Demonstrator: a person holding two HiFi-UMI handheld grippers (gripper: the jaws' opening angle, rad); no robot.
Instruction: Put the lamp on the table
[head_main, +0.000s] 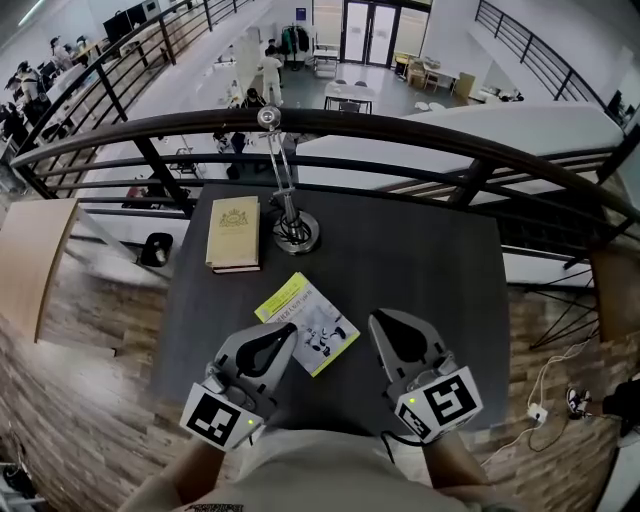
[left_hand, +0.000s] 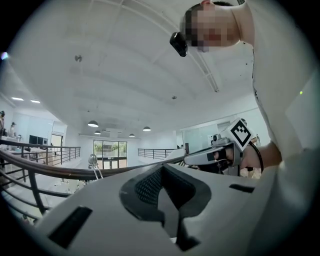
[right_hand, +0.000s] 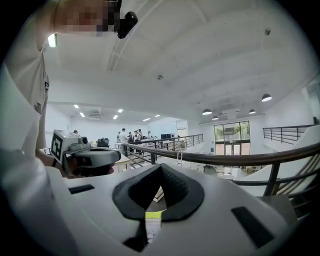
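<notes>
The silver desk lamp (head_main: 297, 231) stands upright on its round base at the back of the dark table (head_main: 420, 260), its thin arm rising to a small head by the railing. In the left gripper view the lamp's head (left_hand: 92, 160) shows far off beyond the jaws. Both grippers hover over the table's near edge, well short of the lamp. My left gripper (head_main: 288, 333) is shut with nothing in it, its jaws meeting at the tip (left_hand: 162, 169). My right gripper (head_main: 379, 321) is also shut and empty (right_hand: 161, 169).
A beige hardcover book (head_main: 234, 232) lies left of the lamp. A yellow and white booklet (head_main: 307, 322) lies between the grippers. A dark curved railing (head_main: 400, 130) runs right behind the table, above a lower floor. A wooden panel (head_main: 30, 260) is at the left.
</notes>
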